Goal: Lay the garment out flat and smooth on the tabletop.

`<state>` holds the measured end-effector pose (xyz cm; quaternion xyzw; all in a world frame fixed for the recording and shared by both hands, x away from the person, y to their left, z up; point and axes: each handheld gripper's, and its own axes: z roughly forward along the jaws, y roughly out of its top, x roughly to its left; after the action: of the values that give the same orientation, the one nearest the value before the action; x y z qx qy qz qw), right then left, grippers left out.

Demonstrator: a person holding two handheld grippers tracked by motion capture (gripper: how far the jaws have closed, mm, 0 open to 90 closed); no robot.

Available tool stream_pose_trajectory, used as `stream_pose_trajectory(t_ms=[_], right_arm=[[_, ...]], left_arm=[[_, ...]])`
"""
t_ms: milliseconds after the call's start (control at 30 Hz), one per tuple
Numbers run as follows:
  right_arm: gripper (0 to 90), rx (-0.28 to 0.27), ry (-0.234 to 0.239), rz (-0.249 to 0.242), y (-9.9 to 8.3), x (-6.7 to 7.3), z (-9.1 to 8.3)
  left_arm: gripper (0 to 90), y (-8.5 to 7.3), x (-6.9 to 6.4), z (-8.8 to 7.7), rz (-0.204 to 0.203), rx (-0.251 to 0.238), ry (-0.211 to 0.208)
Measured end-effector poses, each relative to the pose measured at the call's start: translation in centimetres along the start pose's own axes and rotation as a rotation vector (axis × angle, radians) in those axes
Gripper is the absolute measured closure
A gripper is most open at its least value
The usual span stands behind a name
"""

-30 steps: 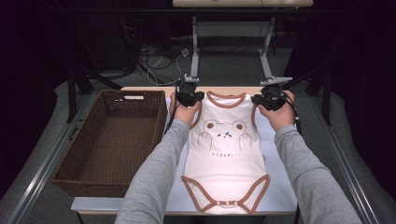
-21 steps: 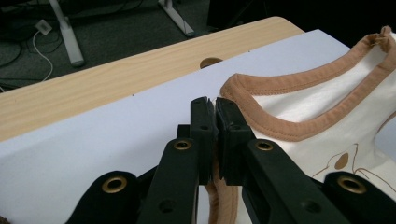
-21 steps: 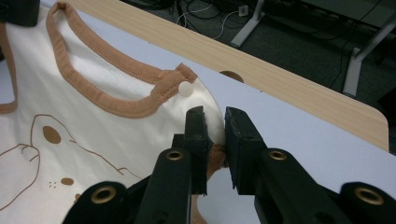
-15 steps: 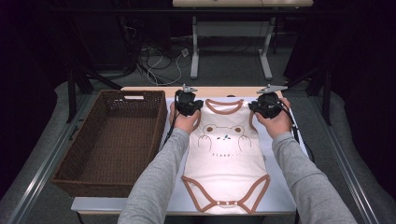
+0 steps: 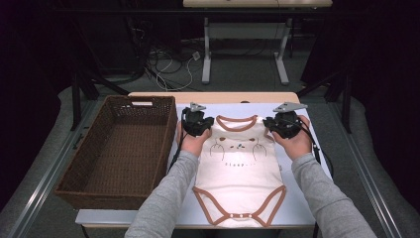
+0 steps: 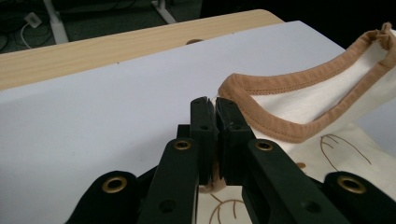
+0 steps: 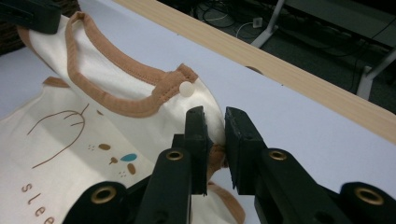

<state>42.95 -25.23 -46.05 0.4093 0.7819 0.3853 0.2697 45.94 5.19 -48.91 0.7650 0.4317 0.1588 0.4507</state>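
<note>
Pinching bodysuit (image 5: 239,168) shoulders between hand-held grippers

My hands covered both shoulder corners of the bodysuit (image 5: 241,168) from above, my left gripper (image 6: 214,105) hid the pinched shoulder fabric, lettering cut off at "slee" by the right gripper view's edge, basket (image 5: 119,153) near wall hid its own floor strip.

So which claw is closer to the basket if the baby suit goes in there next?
Probably the left claw: it grips the baby suit shoulder right beside the basket. The right claw holds the far shoulder.
</note>
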Motion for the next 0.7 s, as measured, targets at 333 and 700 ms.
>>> stream_pose_trajectory(t_ms=[333, 700], right_arm=[[79.2, -0.021, 0.036, -0.006, -2.0, 1.3, -1.2], [79.2, -0.048, 0.080, 0.030, -4.5, 2.3, -2.6]], left_arm=[[86.6, -1.7, -1.5, -1.4, 0.054, 0.005, 0.004], [86.6, -4.0, -2.0, -2.9, 0.038, -0.014, -0.040]])
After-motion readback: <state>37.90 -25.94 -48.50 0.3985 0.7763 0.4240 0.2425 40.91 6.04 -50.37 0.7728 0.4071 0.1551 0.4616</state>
